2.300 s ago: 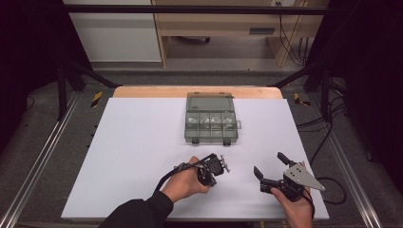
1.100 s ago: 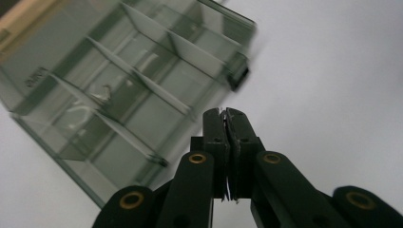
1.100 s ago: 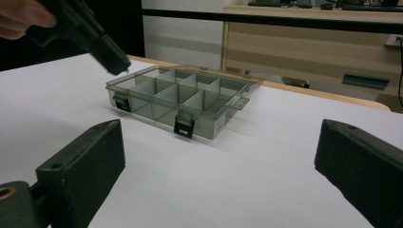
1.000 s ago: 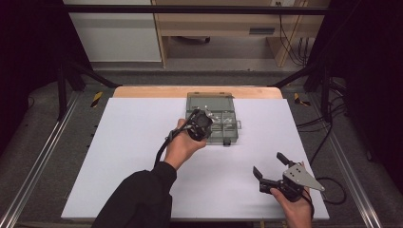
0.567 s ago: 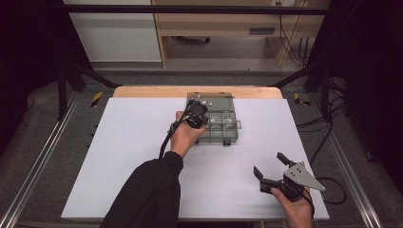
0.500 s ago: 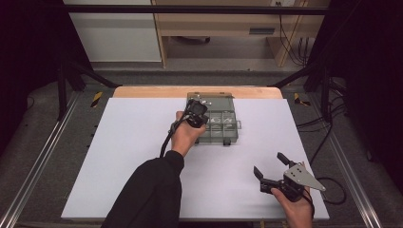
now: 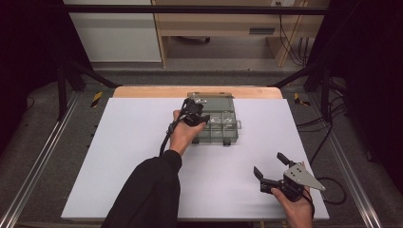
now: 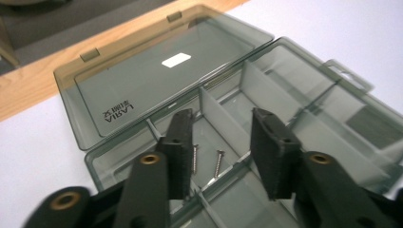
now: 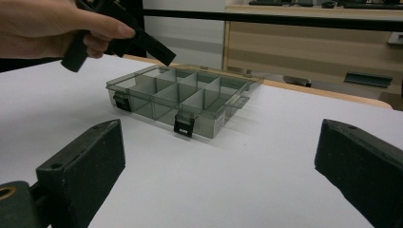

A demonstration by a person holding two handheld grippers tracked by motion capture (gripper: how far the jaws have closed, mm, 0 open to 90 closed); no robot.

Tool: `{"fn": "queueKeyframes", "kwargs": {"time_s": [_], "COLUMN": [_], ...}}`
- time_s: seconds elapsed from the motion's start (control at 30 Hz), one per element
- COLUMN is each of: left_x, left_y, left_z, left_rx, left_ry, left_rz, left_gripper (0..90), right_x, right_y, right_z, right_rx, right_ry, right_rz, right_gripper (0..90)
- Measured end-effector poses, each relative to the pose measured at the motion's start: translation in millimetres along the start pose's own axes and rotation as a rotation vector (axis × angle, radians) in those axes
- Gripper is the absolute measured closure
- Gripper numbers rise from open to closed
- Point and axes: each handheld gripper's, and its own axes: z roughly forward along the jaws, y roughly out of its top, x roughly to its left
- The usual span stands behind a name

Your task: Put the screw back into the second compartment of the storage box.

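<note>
A smoky clear organiser box (image 7: 222, 128) lies at the back middle of the white table, its lid (image 8: 161, 80) folded open and flat. My left gripper (image 7: 192, 113) hovers over the box's left side, pointing down into a compartment. Its jaws (image 8: 221, 140) have just been opening and now stand apart with nothing between the pads. Two small screws (image 8: 217, 164) lie on the compartment floor below them. My right gripper (image 7: 269, 165) rests near the front right edge of the table, open and empty. In the right gripper view its wide jaws (image 9: 223, 161) face the box (image 9: 180, 102) and the left gripper (image 9: 142, 42).
The white tabletop (image 7: 123, 156) lies on a wooden board (image 7: 142, 91) that shows along the back. Metal rails (image 7: 38, 166) run along both sides. A cable (image 7: 332, 187) trails from the right gripper. The box's other compartments (image 8: 294, 109) look bare.
The left hand has gone from the table's front middle up to the box, then shifted a little over its left side and lower. The right gripper has stayed put.
</note>
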Motion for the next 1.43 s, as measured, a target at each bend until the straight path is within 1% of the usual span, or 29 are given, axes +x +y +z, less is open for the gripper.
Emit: {"fn": "queueKeyframes", "kwargs": {"time_s": [0.03, 0.1, 0.13, 0.2, 0.23, 0.27, 0.33, 0.4, 0.43, 0.53, 0.57, 0.67, 0.7, 0.73, 0.77, 0.87, 0.93, 0.97, 1.03, 1.1, 1.13, 1.3, 1.37, 1.43], "left_x": [-0.2, -0.8, -1.8, -3.6, -3.6, -3.3, -3.2, -1.8, -1.2, 1.7, 3.2, 10.0, 13.4, 15.8, 18.0, 24.5, 28.3, 29.9, 31.9, 32.9, 32.9, 31.0, 30.5, 32.6], "left_y": [-2.5, -9.0, -13.4, -24.4, -30.2, -36.1, -48.7, -62.1, -68.7, -87.7, -93.7, -110.2, -118.5, -125.4, -132.2, -149.7, -159.0, -163.0, -170.6, -178.5, -182.5, -202.4, -212.1, -217.0], "left_z": [-6.6, -18.8, -25.5, -40.7, -48.4, -56.4, -71.4, -86.6, -94.0, -114.3, -121.0, -140.9, -149.0, -155.0, -160.6, -176.1, -184.2, -187.8, -193.5, -198.8, -201.4, -213.6, -217.0, -219.3], "left_rx": [-0.015, -0.021, -0.025, -0.063, -0.078, -0.086, -0.119, -0.156, -0.170, -0.202, -0.214, -0.259, -0.284, -0.299, -0.313, -0.345, -0.378, -0.389, -0.406, -0.429, -0.442, -0.494, -0.506, -0.519], "left_ry": [0.001, -0.021, -0.021, -0.018, -0.017, -0.018, -0.014, -0.019, -0.028, -0.044, -0.045, -0.038, -0.031, -0.029, -0.025, -0.004, 0.004, 0.006, 0.012, 0.013, 0.014, 0.023, 0.021, 0.017], "left_rz": [0.006, 0.002, 0.006, 0.018, 0.020, 0.023, 0.021, 0.029, 0.029, 0.063, 0.068, 0.066, 0.050, 0.036, 0.031, 0.040, 0.035, 0.032, 0.040, 0.028, 0.022, 0.021, 0.019, 0.014], "left_gripper": [53.4, 44.2, 40.0, 33.0, 30.7, 27.1, 19.6, 15.2, 13.2, 8.5, 6.8, 5.7, 5.5, 5.5, 5.5, 5.1, 4.7, 4.4, 3.6, 2.7, 2.7, 2.0, 1.5, 1.3], "right_x": [0.4, 0.8, 1.1, 1.4, 1.3, 1.5, 2.1, 2.4, 2.2, 1.4, 1.4, 0.8, 0.6, 0.6, 0.7, 0.7, 1.2, 1.4, 1.6, 1.0, 0.5, -2.6, -2.7, -3.3], "right_y": [0.0, 0.1, -0.1, 0.1, 0.3, 0.4, 0.1, 0.2, -0.1, -0.5, -0.5, -0.6, -0.7, -0.8, -0.8, -0.8, -0.3, -0.1, 0.5, 1.0, 1.2, 1.8, 1.8, 2.1], "right_z": [0.2, 0.6, 0.8, 1.0, 1.2, 1.8, 2.7, 2.8, 3.2, 4.5, 4.9, 5.5, 5.8, 5.9, 6.0, 7.8, 8.1, 8.3, 8.7, 8.2, 7.9, 7.1, 6.3, 6.2], "right_rx": [0.001, 0.003, 0.004, 0.004, 0.004, 0.007, 0.008, 0.015, 0.013, 0.018, 0.018, 0.018, 0.016, 0.020, 0.022, 0.021, 0.027, 0.025, 0.020, 0.021, 0.020, 0.009, 0.006, 0.003], "right_ry": [0.000, -0.001, -0.003, -0.006, -0.005, -0.008, -0.010, -0.013, -0.013, -0.016, -0.017, -0.015, -0.017, -0.018, -0.018, -0.016, -0.014, -0.013, -0.014, -0.016, -0.013, -0.017, -0.018, -0.018], "right_rz": [0.000, -0.007, -0.008, -0.006, -0.008, -0.008, -0.012, -0.015, -0.015, -0.019, -0.016, -0.019, -0.021, -0.020, -0.017, -0.020, -0.025, -0.028, -0.029, -0.028, -0.022, -0.009, -0.005, -0.004], "right_gripper": [2.9, 2.9, 2.8, 2.7, 2.6, 2.6, 2.5, 2.5, 2.6, 2.5, 2.5, 2.5, 2.5, 2.5, 2.5, 2.5, 2.5, 2.5, 2.5, 2.5, 2.4, 2.4, 2.4, 2.4]}}
